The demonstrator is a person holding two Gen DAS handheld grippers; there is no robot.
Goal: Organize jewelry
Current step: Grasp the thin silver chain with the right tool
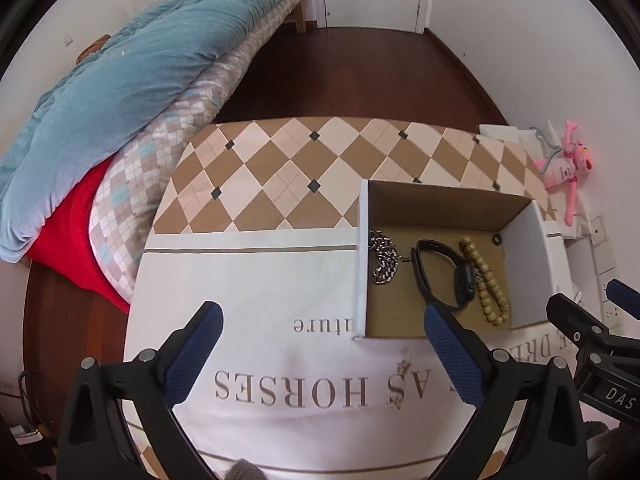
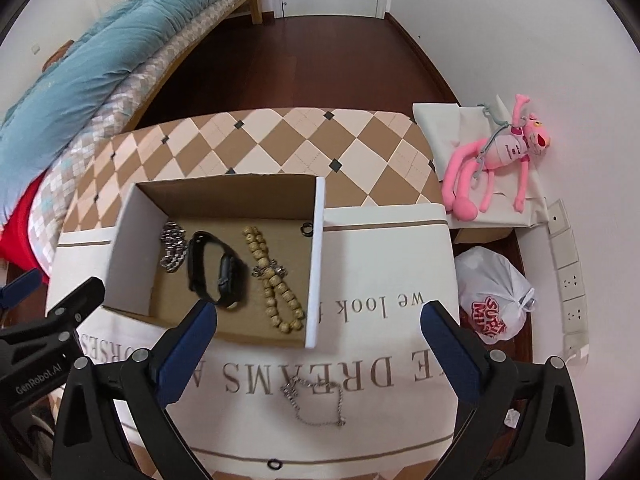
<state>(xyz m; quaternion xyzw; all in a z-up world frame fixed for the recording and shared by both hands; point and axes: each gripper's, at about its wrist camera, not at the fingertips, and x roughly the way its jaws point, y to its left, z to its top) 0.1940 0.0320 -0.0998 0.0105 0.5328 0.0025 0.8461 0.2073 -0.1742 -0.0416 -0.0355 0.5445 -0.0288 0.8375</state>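
Right gripper (image 2: 320, 320) and left gripper (image 1: 324, 324), both spread wide and empty, above cloth (image 2: 380, 272); thin chain (image 2: 316, 400) loose between right fingers; box (image 2: 316, 260) beyond holds chain (image 2: 173, 247), watch (image 2: 218, 272), beads (image 2: 276, 280), ring (image 2: 307, 229).

Bright, even daylight; fisheye-warped edges, soft shadows

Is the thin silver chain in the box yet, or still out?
Still out. The thin silver chain lies on the cloth in front of the cardboard box, between the open fingers of the right hand-held gripper, which is not touching it.
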